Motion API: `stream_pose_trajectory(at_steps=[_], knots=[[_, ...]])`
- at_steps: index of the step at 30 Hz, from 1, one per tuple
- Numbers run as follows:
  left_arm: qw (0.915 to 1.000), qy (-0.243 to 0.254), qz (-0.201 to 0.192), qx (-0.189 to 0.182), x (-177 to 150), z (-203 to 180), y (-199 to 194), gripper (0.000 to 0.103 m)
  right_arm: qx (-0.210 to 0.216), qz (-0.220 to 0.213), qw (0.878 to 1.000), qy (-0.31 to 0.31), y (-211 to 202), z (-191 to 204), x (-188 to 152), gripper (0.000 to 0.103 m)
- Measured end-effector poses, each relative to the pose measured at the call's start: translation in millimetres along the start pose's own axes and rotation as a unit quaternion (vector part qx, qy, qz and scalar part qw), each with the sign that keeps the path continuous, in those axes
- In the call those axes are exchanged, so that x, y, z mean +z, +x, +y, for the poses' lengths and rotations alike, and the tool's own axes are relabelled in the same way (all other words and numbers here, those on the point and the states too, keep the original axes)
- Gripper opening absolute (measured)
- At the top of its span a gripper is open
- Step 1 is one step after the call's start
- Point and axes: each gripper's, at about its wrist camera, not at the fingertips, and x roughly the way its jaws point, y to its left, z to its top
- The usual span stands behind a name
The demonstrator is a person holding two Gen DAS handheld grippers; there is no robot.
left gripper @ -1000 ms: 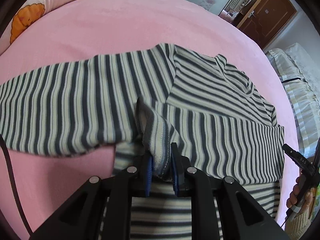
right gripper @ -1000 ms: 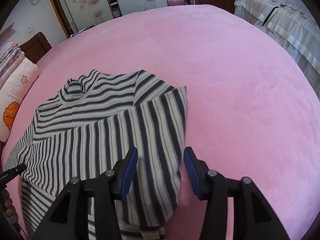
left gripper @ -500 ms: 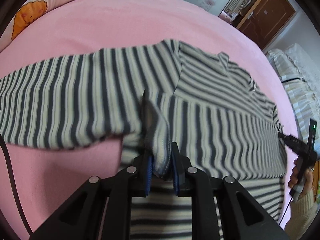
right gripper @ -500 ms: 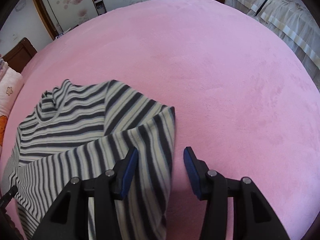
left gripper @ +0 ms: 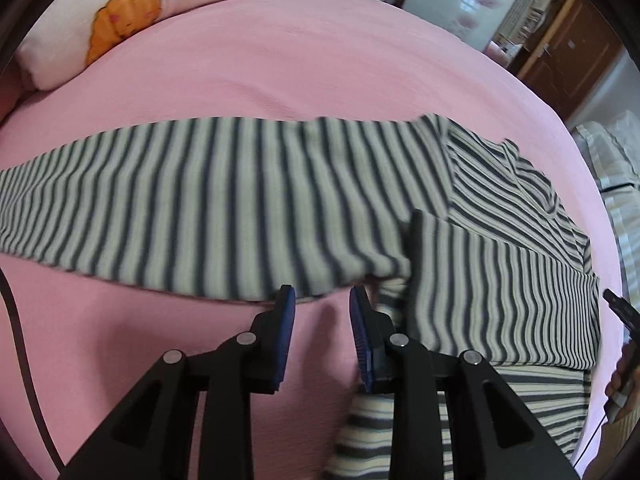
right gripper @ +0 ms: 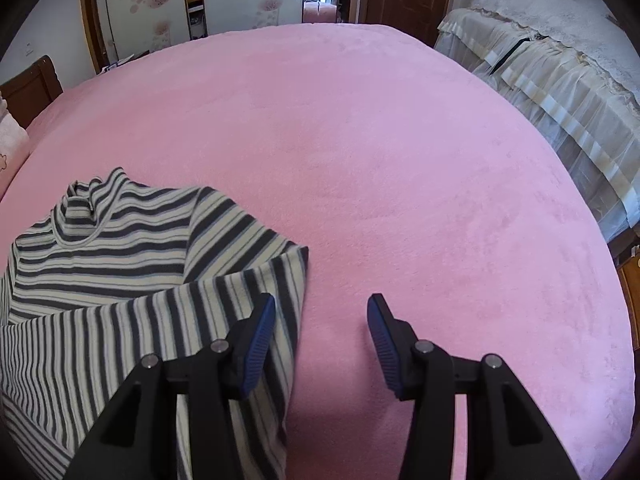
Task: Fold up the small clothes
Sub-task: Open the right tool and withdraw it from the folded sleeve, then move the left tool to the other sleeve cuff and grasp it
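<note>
Left gripper (left gripper: pixel 322 304): jaws just opening, spread, nothing between them, pads clear of cloth; bare pink bed (left gripper: pixel 320 60) under the gap.
- Left wrist view. Shirt (left gripper: pixel 500 288) ahead and to the right of the gripper; one long sleeve (left gripper: pixel 200 200) stretches leftward just ahead of the fingertips, unfolded. A folded panel lies over the body to the right. Pillow (left gripper: pixel 100 28) far ahead-left. Person's hand (left gripper: pixel 624 376) with the other tool at far right.
- Step judged: sleeve fold on this side. To do it well, regrip the sleeve near its far end, carry it across the body, lay it flat, release only once the cloth rests without bunching.

Right gripper (right gripper: pixel 322 332): jaws apart, empty.
- Right wrist view. Shirt to the left; its folded edge lies under the left finger, pink bed under the gap.
- Shown only here: collar (right gripper: pixel 80 200) and the near fold's clean edge; a covered sofa (right gripper: pixel 560 60) far right.
- Shown only in the left view: the outstretched sleeve, the pillow.
</note>
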Motion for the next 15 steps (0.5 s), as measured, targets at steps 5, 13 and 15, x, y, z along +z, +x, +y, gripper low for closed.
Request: stream_pose_trajectory(at_steps=[5,13,15], knots=[[0.9997,0.008,0.014,0.016,-4.9,6.5,-9.8,0.028,0.018,-0.016,0.999,-0.036,-30.7,19.3,-11.0,0.048],[0.9986,0.052,0.0,-0.001,-23.1,-22.5,-62.8,0.061,0.046,-0.003,0.997,-0.056,-91.0,61.7,-40.0,0.048],[0.9979,0.065,-0.009,-0.007,-28.3,-32.0,-80.4,0.069,0.051,0.009,0.997,-0.06,-105.4,71.1,-50.2,0.048]])
